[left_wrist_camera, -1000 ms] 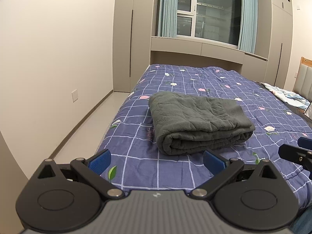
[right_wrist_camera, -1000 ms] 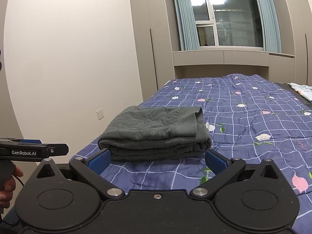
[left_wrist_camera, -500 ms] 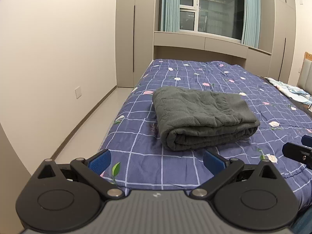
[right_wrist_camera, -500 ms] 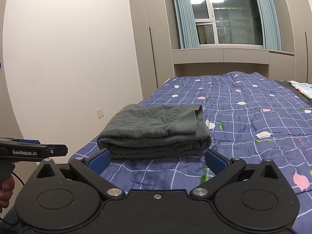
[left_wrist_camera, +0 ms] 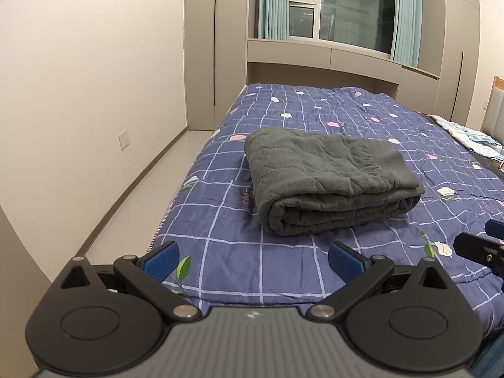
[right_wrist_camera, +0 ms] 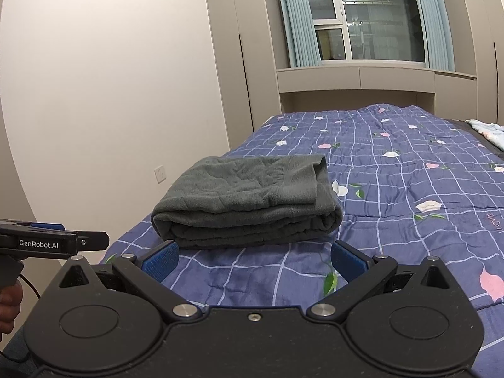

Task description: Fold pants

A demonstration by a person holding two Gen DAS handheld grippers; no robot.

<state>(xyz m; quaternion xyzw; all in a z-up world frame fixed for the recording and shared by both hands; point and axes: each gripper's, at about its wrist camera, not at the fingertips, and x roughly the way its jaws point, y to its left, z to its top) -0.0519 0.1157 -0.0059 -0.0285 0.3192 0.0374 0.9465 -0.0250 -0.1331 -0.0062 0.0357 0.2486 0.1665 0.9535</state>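
The dark grey pants [left_wrist_camera: 330, 179] lie folded into a thick rectangular stack on the blue checked quilt [left_wrist_camera: 226, 230], near the bed's left edge; they also show in the right wrist view [right_wrist_camera: 249, 201]. My left gripper [left_wrist_camera: 253, 256] is open and empty, held back from the stack near the bed's front edge. My right gripper [right_wrist_camera: 253, 256] is open and empty, just short of the stack's near fold. The right gripper's tip shows at the right edge of the left wrist view [left_wrist_camera: 478, 247], and the left gripper shows at the left of the right wrist view [right_wrist_camera: 53, 241].
The bed [right_wrist_camera: 409, 170] fills the room's right side, with a strip of floor [left_wrist_camera: 151, 186] between it and the left wall. Wardrobes and a window with teal curtains [right_wrist_camera: 299, 19] stand at the far end. A light cloth [left_wrist_camera: 469, 134] lies at the bed's far right.
Both grippers have drawn back and risen slightly from the folded pants. The pants have not moved.
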